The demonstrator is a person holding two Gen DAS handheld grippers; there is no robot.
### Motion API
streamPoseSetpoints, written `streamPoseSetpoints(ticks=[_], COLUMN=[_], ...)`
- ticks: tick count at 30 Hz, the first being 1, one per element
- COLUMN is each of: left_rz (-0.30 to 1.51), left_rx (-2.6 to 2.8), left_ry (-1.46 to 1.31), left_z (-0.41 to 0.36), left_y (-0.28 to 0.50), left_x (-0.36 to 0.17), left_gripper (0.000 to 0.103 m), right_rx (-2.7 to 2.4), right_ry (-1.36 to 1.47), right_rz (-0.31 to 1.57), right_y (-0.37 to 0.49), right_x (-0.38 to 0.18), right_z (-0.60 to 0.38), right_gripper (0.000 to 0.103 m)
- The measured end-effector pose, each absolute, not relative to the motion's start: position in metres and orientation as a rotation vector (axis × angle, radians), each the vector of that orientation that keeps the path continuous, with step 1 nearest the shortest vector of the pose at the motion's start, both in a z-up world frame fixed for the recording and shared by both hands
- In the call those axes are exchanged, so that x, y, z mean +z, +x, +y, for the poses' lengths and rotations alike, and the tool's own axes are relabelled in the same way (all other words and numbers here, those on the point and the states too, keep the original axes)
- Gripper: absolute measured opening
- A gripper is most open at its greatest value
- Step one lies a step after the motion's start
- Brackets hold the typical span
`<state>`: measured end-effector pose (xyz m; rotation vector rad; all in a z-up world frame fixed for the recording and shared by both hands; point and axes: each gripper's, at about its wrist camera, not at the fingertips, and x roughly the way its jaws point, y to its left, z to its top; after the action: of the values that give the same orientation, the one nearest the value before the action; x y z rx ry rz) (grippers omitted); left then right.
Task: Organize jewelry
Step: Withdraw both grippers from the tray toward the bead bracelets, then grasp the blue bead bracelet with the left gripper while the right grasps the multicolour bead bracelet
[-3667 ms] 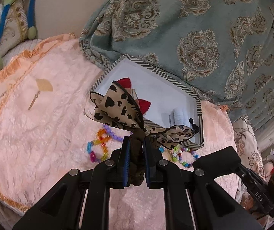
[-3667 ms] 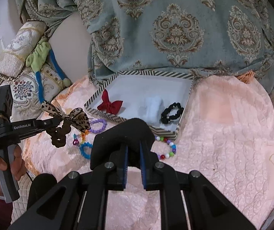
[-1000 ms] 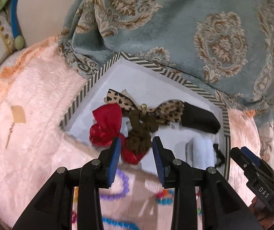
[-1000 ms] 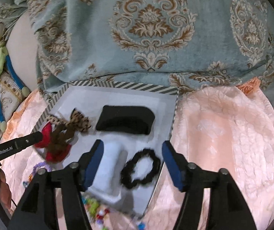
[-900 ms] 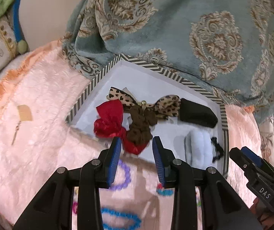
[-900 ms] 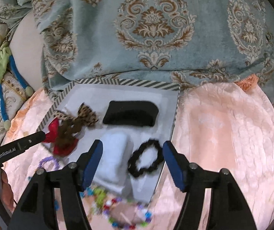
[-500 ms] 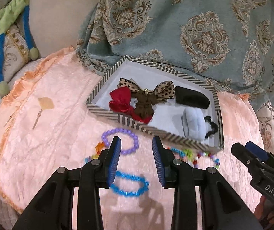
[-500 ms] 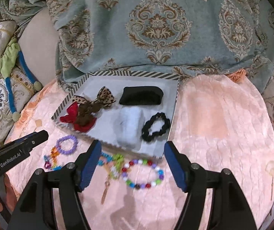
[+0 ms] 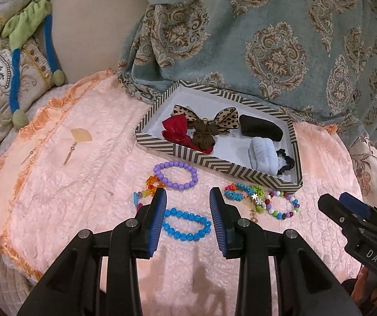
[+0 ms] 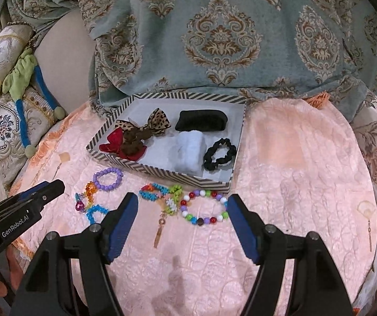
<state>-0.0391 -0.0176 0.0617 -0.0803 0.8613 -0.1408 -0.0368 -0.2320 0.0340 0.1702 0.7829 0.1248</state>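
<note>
Blue bracelet (image 9: 185, 224) lies at lower centre between the empty left hand-held gripper (image 9: 187, 216)'s parted fingers; the right hand-held gripper (image 10: 182, 220) gapes wide, empty.

Both tools are showing matte black frames. The left tongs (image 9: 188, 218) are wearing ribbed blue pads (image 9: 157, 221) on the inner faces of their fingers, with silver screw heads on the black arms behind. The right tongs (image 10: 182, 226) are carrying smoother blue pads (image 10: 242, 227) and similar screws. White lettering is reading "GenRobot.AI" on the left tool's body, "DAS" on the right's. Bare skin is showing beneath the left tool.
</note>
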Motion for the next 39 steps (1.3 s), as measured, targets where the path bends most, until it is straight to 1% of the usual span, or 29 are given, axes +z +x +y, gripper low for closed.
streamPoseSetpoints(ticks=[13, 19, 24, 29, 31, 33, 36, 39], left_rz=[0.864, 0.949, 1.008, 1.076, 1.11, 1.126, 1.143, 1.151], left_rx=[-0.129, -0.173, -0.166, -0.173, -0.186, -0.19, -0.19, -0.195], left_ry=[-0.117, -0.301, -0.4, -0.423, -0.434, -0.43, -0.427, -0.442], left_z=[0.001, 0.038, 0.061, 0.064, 0.059, 0.054, 0.046, 0.041], left_y=[-0.045, -0.035, -0.028, -0.026, -0.024, -0.022, -0.019, -0.015], left_x=[0.066, 0.055, 0.035, 0.009, -0.003, -0.01, -0.019, -0.027], left_gripper=[0.017, 0.017, 0.017, 0.017, 0.017, 0.017, 0.017, 0.023], right_rx=[0.127, 0.139, 0.148, 0.131, 0.125, 0.119, 0.108, 0.106], right_ry=[0.129, 0.116, 0.139, 0.144, 0.149, 0.146, 0.156, 0.168], right_rz=[0.767, 0.779, 0.81, 0.865, 0.885, 0.904, 0.917, 0.928], right_y=[-0.048, -0.05, -0.046, -0.042, -0.039, -0.036, -0.03, -0.02], right_x=[0.043, 0.039, 0.022, -0.008, -0.018, -0.029, -0.04, -0.048], right_z=[-0.223, -0.224, -0.239, -0.257, -0.263, -0.268, -0.276, -0.281], right_gripper=[0.074, 0.074, 0.074, 0.073, 0.072, 0.063, 0.06, 0.058])
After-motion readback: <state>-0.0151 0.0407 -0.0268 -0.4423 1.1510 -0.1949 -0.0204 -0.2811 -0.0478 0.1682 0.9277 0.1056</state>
